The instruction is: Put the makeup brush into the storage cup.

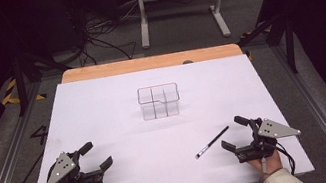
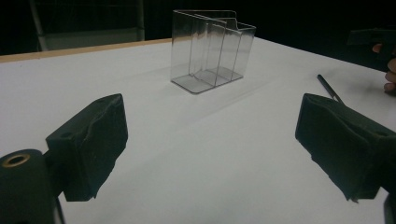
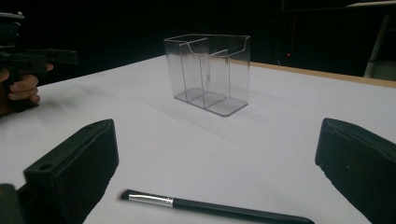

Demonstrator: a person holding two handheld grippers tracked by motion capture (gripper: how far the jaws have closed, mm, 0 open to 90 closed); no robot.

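left gripper (image 1: 95, 157) near-left on white table (image 1: 121, 124), jaws wide apart, empty | right gripper (image 1: 235, 133) near-right, jaws wide apart, empty | brush (image 1: 211, 143) black handle, silver ferrule, lying flat just left of right gripper | clear divided organizer (image 1: 159, 101) upright mid-table, empty

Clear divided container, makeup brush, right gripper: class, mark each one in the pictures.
clear divided container (image 1: 159, 101): high view, front wall.
makeup brush (image 3: 219, 208): right gripper view, black handle.
right gripper (image 1: 233, 133): high view, midway between its open fingertips.
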